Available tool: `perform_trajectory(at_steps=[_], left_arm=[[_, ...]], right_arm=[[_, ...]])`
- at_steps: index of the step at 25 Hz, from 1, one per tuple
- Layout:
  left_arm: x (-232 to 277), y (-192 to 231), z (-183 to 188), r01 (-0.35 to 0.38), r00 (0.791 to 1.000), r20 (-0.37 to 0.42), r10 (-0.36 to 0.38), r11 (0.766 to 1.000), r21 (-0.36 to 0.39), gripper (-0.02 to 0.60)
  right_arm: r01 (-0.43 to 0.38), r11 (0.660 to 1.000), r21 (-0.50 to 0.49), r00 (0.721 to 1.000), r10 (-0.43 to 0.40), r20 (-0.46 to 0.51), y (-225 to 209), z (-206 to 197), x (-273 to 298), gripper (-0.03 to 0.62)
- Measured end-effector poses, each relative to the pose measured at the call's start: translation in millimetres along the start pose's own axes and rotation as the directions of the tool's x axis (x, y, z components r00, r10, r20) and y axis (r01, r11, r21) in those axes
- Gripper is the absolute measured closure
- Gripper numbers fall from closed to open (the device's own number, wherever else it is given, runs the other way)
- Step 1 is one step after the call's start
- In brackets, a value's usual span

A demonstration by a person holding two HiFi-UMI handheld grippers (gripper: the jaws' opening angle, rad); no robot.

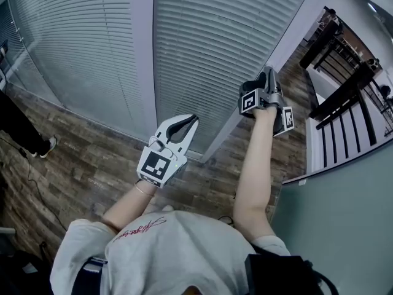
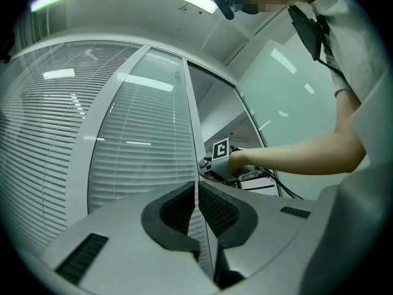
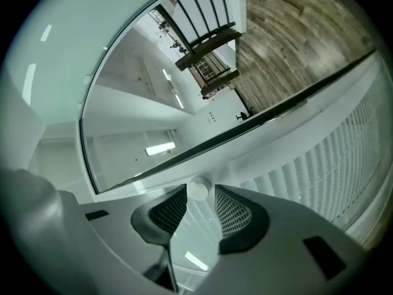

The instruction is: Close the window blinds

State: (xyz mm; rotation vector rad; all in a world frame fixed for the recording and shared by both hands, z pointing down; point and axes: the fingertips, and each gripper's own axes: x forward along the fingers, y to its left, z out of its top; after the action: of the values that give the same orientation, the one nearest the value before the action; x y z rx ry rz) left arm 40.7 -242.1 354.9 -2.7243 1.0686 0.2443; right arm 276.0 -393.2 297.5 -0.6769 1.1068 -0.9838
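White slatted blinds (image 1: 215,35) hang behind glass panes, with their slats lying close together. My right gripper (image 1: 268,78) reaches up to the white frame post at the right edge of that pane. In the right gripper view its jaws (image 3: 201,192) hold a small round white knob (image 3: 198,188) between the tips, pads against its sides. My left gripper (image 1: 190,120) hangs lower and to the left, in front of the pane, touching nothing. In the left gripper view its jaws (image 2: 196,195) are shut with nothing between them, and the right gripper (image 2: 215,165) shows beyond, at the frame.
A wide white frame post (image 1: 142,60) divides the blinds from a second slatted pane (image 1: 80,48). A dark railing (image 1: 344,85) stands at the right. Someone's dark trouser leg and shoe (image 1: 24,134) are at the left, on the wood floor (image 1: 80,165). A pale wall (image 1: 344,226) is at the lower right.
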Motion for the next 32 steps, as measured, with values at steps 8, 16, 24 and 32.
perform_trajectory(at_steps=[8, 16, 24, 32], left_arm=[[-1, -5, 1, 0.005, 1.000, 0.012, -0.005, 1.000, 0.007, 0.561], [7, -14, 15, 0.023, 0.999, 0.032, -0.023, 1.000, -0.015, 0.561], [5, -20, 20, 0.035, 0.999, 0.042, -0.034, 0.999, -0.018, 0.561], [2, -25, 21, 0.046, 0.998, 0.037, -0.045, 0.999, -0.009, 0.561]], right_arm=[[-0.131, 0.826, -0.547, 0.975, 0.008, -0.222, 34, -36, -54, 0.465], [-0.333, 0.280, -0.900, 0.926, -0.081, -0.368, 56, -86, -117, 0.494], [-0.435, 0.008, -0.900, 0.888, -0.164, -0.430, 44, -123, -160, 0.508], [-0.467, -0.068, -0.882, 0.858, -0.278, -0.433, 12, -136, -184, 0.531]])
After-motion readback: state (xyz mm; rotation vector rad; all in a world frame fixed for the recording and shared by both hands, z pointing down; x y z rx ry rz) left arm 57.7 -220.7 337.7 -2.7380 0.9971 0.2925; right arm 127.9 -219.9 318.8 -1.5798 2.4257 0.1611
